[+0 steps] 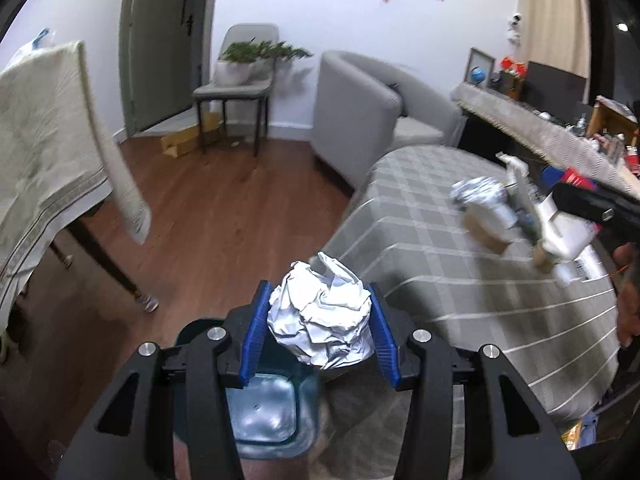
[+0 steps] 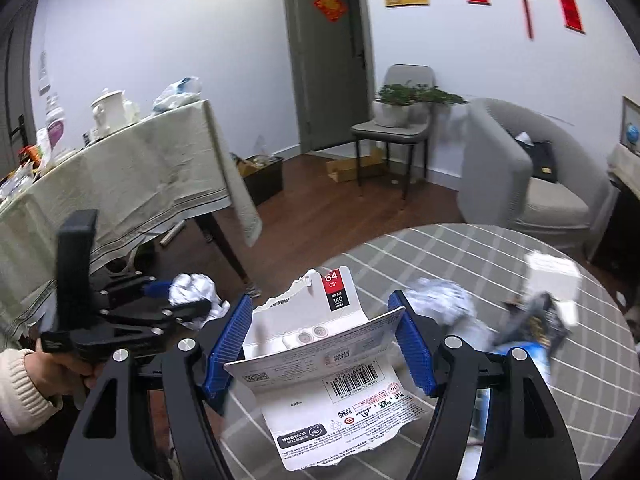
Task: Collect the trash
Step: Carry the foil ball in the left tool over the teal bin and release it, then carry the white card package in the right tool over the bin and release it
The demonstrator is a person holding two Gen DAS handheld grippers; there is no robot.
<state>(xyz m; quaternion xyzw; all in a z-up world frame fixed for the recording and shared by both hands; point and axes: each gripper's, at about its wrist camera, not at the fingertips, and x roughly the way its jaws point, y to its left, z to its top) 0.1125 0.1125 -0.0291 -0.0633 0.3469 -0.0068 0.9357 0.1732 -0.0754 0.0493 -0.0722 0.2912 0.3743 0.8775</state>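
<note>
While the left gripper (image 1: 318,330) clamps crumpled paper (image 1: 320,316) above the bin (image 1: 264,408), the right gripper (image 2: 320,344) pinches torn packaging (image 2: 320,364) over the table edge (image 2: 360,248)

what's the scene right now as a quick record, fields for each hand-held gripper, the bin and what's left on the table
left hand-held gripper: shut on crumpled paper ball
right hand-held gripper: shut on torn card packaging
bin: open, below the left hand-held gripper
round table: checked cloth, blurred litter left
</note>
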